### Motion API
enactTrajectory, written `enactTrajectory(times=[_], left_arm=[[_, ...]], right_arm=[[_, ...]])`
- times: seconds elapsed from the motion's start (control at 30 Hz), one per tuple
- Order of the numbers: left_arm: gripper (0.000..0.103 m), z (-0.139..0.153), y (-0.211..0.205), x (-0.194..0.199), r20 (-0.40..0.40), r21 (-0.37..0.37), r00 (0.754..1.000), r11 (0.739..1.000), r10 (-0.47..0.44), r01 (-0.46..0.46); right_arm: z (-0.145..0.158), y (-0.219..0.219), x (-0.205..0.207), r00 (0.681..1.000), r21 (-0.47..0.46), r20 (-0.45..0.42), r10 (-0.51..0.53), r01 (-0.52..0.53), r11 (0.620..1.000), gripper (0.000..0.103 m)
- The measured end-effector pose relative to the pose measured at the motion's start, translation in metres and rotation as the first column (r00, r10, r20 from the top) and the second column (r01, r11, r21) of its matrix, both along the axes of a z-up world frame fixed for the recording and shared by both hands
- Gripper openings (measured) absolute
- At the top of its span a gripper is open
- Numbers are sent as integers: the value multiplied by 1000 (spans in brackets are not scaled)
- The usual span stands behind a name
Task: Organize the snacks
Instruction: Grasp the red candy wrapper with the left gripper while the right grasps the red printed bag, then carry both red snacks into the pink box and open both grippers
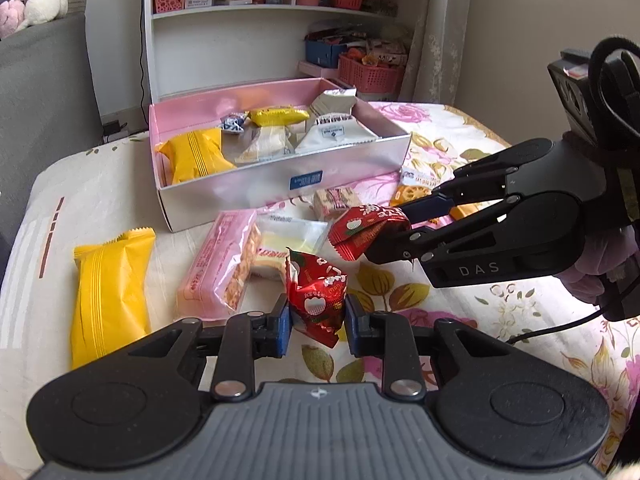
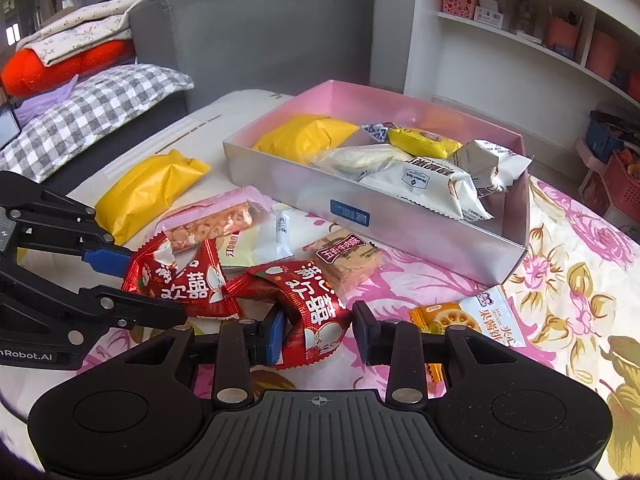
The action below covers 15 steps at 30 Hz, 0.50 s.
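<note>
Both grippers clamped on red snack packets, ready for transfer to the box.

Nearest the pink box's (image 1: 280, 184) front wall, the left gripper (image 1: 317, 326) pinches one red packet (image 1: 318, 296); the right gripper (image 2: 319, 336) pinches the second red packet (image 2: 308, 304). Lift both packets clear of the loose wrappers before travel, then release over a bare part of the box floor, beyond the yellow packet (image 1: 108, 296) on the cloth.

Two red foil snack packets are sitting crumpled on the flowered cloth, one (image 1: 318, 300) pinched upright, the other (image 2: 316, 312) seemingly squeezed too. Behind them the open pink box (image 1: 280, 184) is holding yellow and white snacks.
</note>
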State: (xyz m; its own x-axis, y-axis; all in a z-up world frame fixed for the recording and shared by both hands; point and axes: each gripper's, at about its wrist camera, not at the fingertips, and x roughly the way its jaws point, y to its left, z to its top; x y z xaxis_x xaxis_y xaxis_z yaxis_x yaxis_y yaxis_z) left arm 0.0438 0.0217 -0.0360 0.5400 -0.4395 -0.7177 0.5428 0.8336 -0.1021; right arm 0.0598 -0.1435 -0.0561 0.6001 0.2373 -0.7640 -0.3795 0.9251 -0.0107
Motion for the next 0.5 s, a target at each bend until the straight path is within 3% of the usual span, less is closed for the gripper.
enactTrajectory(times=[0.5], left_arm=[[24,24,5,5,41,-89,998,995,52,-48]], right_arm=[[26,-22,-2,993,91,33,-111,108,990,34]])
